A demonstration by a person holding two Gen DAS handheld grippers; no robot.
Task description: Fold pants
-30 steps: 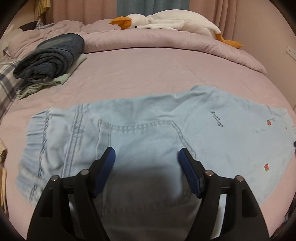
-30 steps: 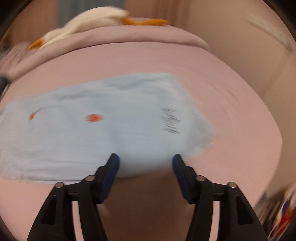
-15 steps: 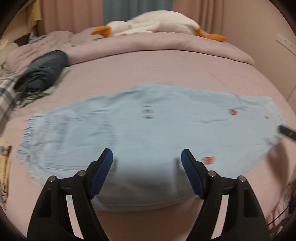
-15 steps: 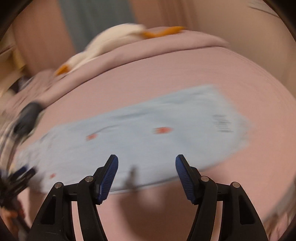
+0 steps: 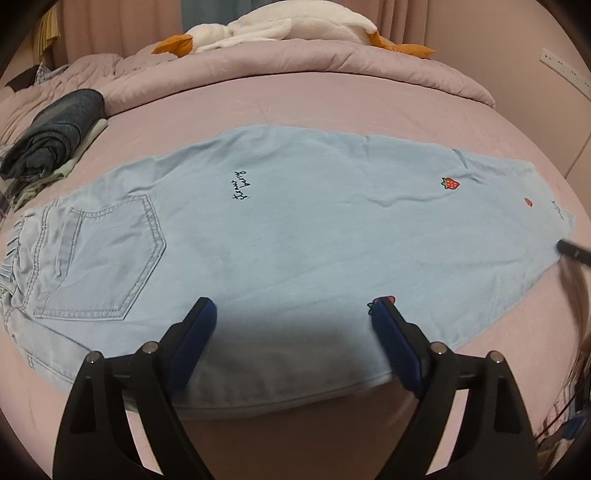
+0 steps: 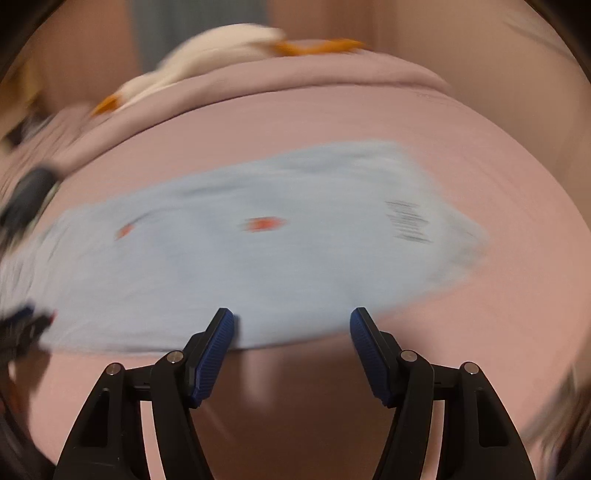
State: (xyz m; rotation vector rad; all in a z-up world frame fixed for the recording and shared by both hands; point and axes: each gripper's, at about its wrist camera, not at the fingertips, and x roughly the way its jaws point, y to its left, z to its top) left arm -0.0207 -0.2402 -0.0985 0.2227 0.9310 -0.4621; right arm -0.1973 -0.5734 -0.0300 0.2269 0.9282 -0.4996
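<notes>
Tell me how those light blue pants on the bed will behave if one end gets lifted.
The light blue pants will probably sag and drape: they lie flat with soft wrinkles. They look thin, so likely light. On the smooth pink bedsheet the far end may drag along.

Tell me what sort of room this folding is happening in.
Most likely a bedroom. The light blue denim pants lie flat on a wide bed with a dusty pink sheet, a rumpled pink quilt lies along its far side, and a white plush goose with an orange beak rests on top.
</notes>
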